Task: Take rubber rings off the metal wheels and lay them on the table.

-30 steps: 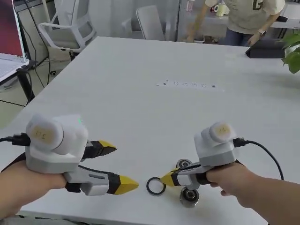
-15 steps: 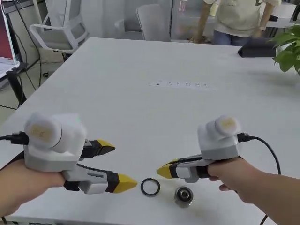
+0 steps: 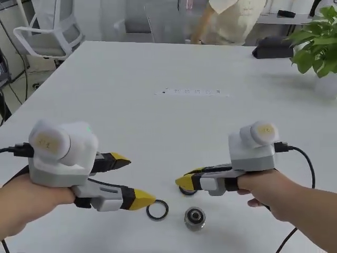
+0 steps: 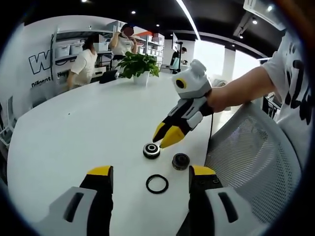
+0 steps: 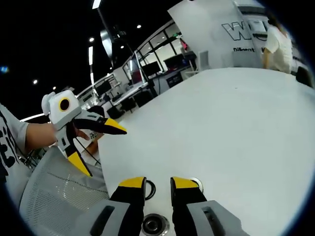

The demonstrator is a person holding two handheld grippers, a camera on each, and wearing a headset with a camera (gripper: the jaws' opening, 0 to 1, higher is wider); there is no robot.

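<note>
One rubber ring (image 3: pixel 149 212) lies loose beside a metal wheel (image 3: pixel 195 217)
Left gripper (image 3: pixel 136 180) spread wide, empty; right gripper (image 3: pixel 181 182) barely parted, tips just over a second wheel (image 4: pixel 151 150)

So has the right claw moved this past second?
Yes. The right claw has drawn away from the loose ring, farther across the table; that ring stayed beside the bare wheel.

From above the near edge we look forward and down across the tabletop (image 3: pixel 174 63). Low and close, the camera on the left gripper (image 3: pixel 139 180) faces the right gripper (image 3: pixel 179 183), whose own camera faces back at it. All three views share the loose ring (image 3: pixel 157 210) at lower centre.
</note>
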